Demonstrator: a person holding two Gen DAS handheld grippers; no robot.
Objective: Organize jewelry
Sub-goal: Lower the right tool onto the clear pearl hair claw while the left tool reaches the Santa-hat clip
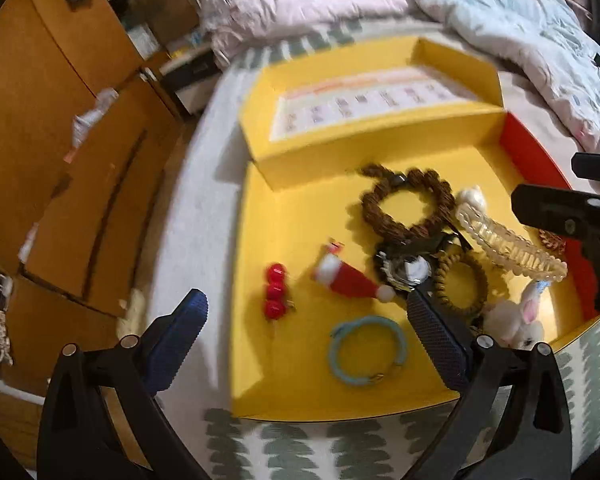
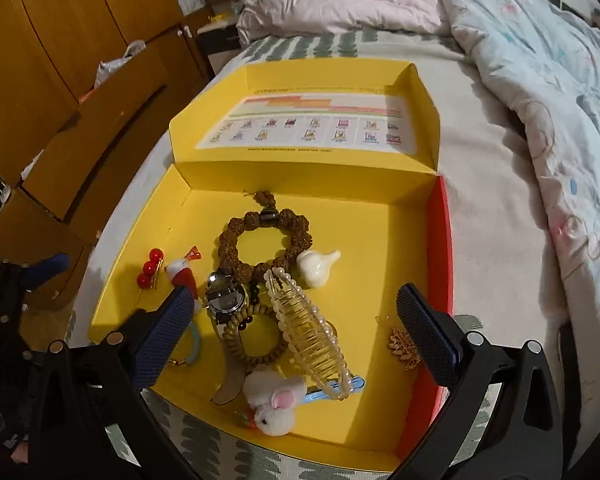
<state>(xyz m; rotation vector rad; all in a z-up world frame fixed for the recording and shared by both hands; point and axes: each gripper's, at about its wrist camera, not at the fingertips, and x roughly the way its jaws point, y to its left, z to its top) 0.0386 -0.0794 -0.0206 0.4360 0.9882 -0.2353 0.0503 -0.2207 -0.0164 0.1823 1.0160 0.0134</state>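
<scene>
An open yellow box (image 1: 300, 216) lies on the bed and holds the jewelry. In it are a brown bead bracelet (image 2: 228, 240), a watch (image 2: 225, 300), a clear hair claw (image 2: 312, 332), a spiral hair tie (image 2: 236, 340), a white bunny clip (image 2: 276, 404), a red berry clip (image 1: 275, 292), a Santa hat clip (image 1: 348, 280) and a light blue band (image 1: 366, 350). My left gripper (image 1: 306, 312) hovers open over the box's near left part. My right gripper (image 2: 296, 300) hangs open above the watch and hair claw. Neither holds anything.
The box's lid (image 2: 312, 128) stands folded back at the far side. A rumpled quilt (image 2: 540, 80) lies to the right and wooden cabinets (image 2: 60, 60) stand left of the bed. A white garlic-shaped piece (image 2: 318, 264) and a gold brooch (image 2: 404, 346) also lie in the box.
</scene>
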